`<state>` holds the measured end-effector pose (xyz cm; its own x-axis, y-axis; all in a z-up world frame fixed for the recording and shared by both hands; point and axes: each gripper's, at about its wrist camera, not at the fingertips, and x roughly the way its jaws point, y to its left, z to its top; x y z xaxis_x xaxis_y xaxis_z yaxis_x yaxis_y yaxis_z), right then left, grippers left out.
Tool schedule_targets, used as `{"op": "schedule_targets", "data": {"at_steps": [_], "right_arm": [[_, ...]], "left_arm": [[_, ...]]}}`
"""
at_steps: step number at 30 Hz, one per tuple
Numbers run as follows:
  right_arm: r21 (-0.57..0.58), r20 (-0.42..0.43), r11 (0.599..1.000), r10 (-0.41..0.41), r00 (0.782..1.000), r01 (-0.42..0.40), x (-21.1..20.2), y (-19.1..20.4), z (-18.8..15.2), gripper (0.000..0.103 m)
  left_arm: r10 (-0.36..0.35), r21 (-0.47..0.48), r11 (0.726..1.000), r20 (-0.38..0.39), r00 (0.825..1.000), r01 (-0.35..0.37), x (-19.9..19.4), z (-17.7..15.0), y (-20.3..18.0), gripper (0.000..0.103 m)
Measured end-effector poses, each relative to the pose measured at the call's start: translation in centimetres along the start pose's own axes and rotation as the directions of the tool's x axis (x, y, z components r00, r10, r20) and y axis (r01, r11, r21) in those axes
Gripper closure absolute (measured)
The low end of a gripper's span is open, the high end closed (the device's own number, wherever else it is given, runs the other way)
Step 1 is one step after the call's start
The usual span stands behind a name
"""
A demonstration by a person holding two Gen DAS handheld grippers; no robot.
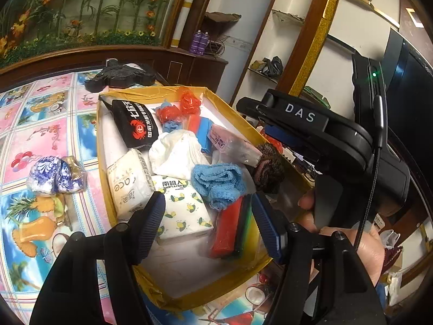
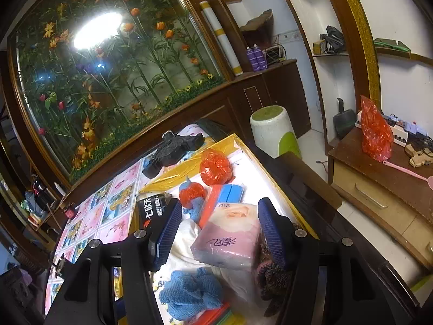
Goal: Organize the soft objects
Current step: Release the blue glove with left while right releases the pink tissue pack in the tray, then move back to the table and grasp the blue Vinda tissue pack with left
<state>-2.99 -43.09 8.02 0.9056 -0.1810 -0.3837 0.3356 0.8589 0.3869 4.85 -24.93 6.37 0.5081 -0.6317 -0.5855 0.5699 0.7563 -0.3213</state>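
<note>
A yellow-rimmed box [image 1: 102,162] on the table holds several soft items. Among them are a blue towel [image 1: 216,184], a white cloth [image 1: 176,154], a lemon-print tissue pack [image 1: 184,211], a white tissue pack [image 1: 130,184] and a black pouch [image 1: 135,124]. My left gripper [image 1: 208,227] hangs open over the lemon-print pack and a red-green packet [image 1: 232,230], with nothing between its fingers. My right gripper [image 2: 219,233] stands open around a pink tissue pack [image 2: 230,238] that lies on the white cloth [image 2: 184,243]. The left pad is clear of the pack. A blue-and-white bundle [image 1: 54,176] lies outside the box.
A dark knitted piece [image 2: 270,279] lies beside the pink pack. A red plastic bag [image 2: 215,166] sits at the box's far end, and a black object [image 1: 121,77] lies beyond it. Off the table's right edge stand a white-green stool [image 2: 273,132] and a wooden cabinet [image 2: 379,178].
</note>
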Motion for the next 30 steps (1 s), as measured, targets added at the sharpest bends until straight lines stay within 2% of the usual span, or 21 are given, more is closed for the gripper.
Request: {"op": "schedule_targets", "data": {"at_steps": [12, 17, 23, 27, 30], "right_arm": [[-0.096, 0.049, 0.995, 0.01, 0.999, -0.005, -0.7, 1.5, -2.0, 0.042], [-0.155, 0.079, 0.988, 0.039, 0.996, -0.027, -1.1, 2.5, -3.1, 0.039], [-0.217, 0.077, 0.971, 0.116, 0.99, -0.097, -1.3, 3.5, -4.3, 0.037], [-0.285, -0.033, 0.94, 0.184, 0.982, -0.186, -0.9, 5.8, -5.6, 0.038], [-0.359, -0.184, 0.878, 0.267, 0.946, -0.317, -0.5, 10.1, -7.6, 0.038]], "left_arm": [[0.01, -0.068, 0.998, 0.021, 1.0, -0.009, -3.6, -0.3, 2.0, 0.038], [0.066, -0.11, 0.992, 0.028, 0.997, -0.063, -6.7, -1.4, 4.2, 0.038], [0.144, -0.219, 0.967, 0.032, 0.989, -0.134, -11.1, -4.0, 9.4, 0.038], [0.25, -0.305, 0.926, 0.054, 0.967, -0.223, -15.1, -6.1, 14.0, 0.038], [0.33, -0.396, 0.874, 0.058, 0.942, -0.282, -17.6, -7.5, 18.0, 0.038]]}}
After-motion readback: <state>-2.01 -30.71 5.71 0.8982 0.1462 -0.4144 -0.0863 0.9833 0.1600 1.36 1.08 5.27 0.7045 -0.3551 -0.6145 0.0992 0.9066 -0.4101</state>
